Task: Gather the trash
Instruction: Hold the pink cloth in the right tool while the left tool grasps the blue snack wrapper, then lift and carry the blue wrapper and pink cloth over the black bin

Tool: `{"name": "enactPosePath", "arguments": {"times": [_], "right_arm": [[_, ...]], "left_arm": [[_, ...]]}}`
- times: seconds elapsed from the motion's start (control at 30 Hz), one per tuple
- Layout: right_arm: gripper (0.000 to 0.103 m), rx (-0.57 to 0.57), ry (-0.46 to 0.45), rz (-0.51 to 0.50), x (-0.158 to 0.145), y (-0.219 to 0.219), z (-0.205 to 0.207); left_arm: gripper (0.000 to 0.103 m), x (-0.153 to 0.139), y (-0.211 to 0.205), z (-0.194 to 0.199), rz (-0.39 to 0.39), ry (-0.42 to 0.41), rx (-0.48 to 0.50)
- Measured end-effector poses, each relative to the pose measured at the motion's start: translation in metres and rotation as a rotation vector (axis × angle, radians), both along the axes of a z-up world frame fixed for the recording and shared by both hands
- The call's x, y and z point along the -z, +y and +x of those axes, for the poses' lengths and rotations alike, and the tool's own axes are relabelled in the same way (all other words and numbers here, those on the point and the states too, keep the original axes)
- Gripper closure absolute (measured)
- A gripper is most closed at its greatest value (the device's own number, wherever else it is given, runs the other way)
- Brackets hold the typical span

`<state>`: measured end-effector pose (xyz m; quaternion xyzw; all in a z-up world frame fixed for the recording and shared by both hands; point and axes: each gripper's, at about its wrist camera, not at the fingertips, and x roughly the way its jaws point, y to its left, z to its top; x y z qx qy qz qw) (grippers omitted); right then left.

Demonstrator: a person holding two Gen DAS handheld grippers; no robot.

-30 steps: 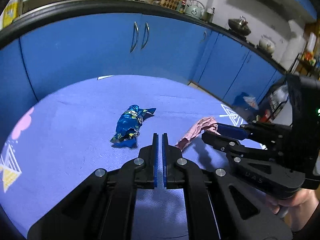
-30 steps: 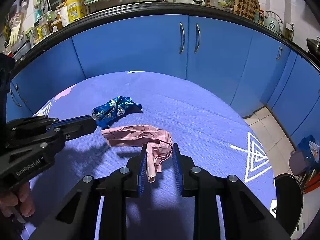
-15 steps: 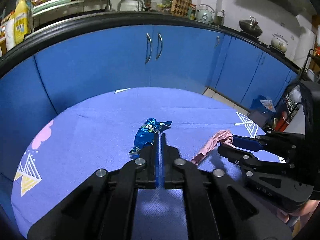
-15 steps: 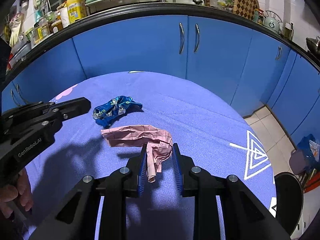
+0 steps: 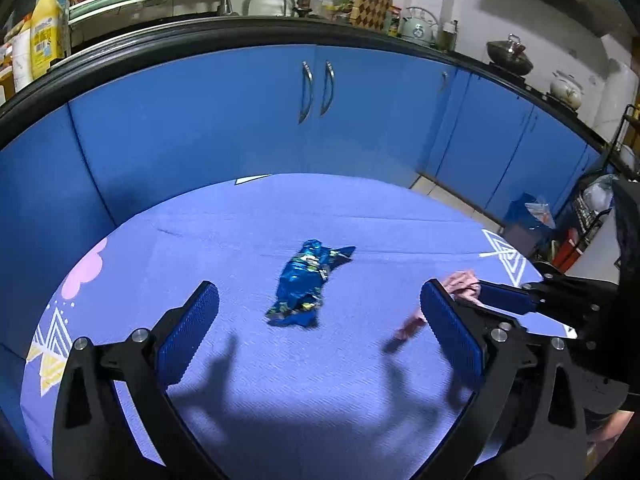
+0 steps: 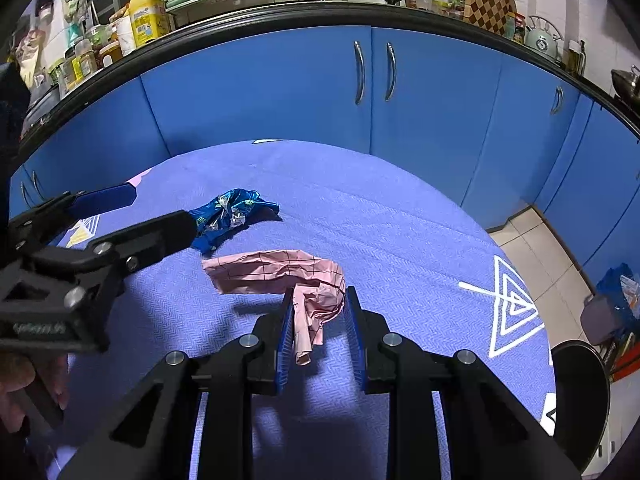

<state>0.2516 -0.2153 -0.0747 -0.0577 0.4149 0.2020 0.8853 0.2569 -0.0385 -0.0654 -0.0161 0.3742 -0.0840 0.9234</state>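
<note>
The right gripper had clamped the crumpled pink paper, while the left gripper, jaws wide apart, faced the uncollected crinkled blue foil wrapper just beyond that paper.

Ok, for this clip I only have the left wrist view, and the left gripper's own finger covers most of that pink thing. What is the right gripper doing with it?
Observer: In the right wrist view the right gripper has its fingers shut on one bunched end of the pink paper.
Operator: And the rest of the paper?
Observer: It runs left from the fingers as a long creased strip with a dark grid printed on it. It ends near the blue wrapper, with a thin gap of cloth between them.
Operator: Anything further right that I miss?
Observer: A round black object sits low beyond the cloth's right edge. I cannot tell whether it is a bin.
</note>
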Motion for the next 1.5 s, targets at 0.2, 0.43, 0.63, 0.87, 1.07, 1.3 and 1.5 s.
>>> {"name": "enactPosePath", "arguments": {"times": [0.2, 0.43, 0.63, 0.87, 1.07, 1.3, 1.5], "right_arm": [[0.079, 0.001, 0.005, -0.004, 0.005, 0.001, 0.004], [0.079, 0.015, 0.008, -0.006, 0.011, -0.001, 0.014], [0.079, 0.022, 0.013, -0.008, 0.013, 0.0, 0.017], [0.079, 0.021, 0.0, -0.013, 0.007, 0.001, 0.011], [0.079, 0.027, -0.024, -0.016, -0.008, -0.004, -0.004], [0.079, 0.04, -0.06, -0.017, -0.029, -0.01, -0.026], [0.079, 0.05, -0.097, -0.015, -0.048, -0.02, -0.049]], "left_arm": [[0.004, 0.014, 0.004, 0.019, 0.048, 0.038, -0.009], [0.036, 0.034, 0.011, 0.039, 0.084, 0.103, -0.028], [0.07, 0.041, 0.017, 0.04, 0.06, 0.131, -0.012], [0.071, 0.032, 0.017, 0.023, 0.059, 0.106, -0.019], [0.071, 0.019, 0.012, 0.003, 0.054, 0.085, -0.011], [0.071, 0.0, -0.001, -0.021, 0.058, 0.053, 0.012], [0.071, -0.017, -0.015, -0.04, 0.059, 0.027, 0.035]]}}
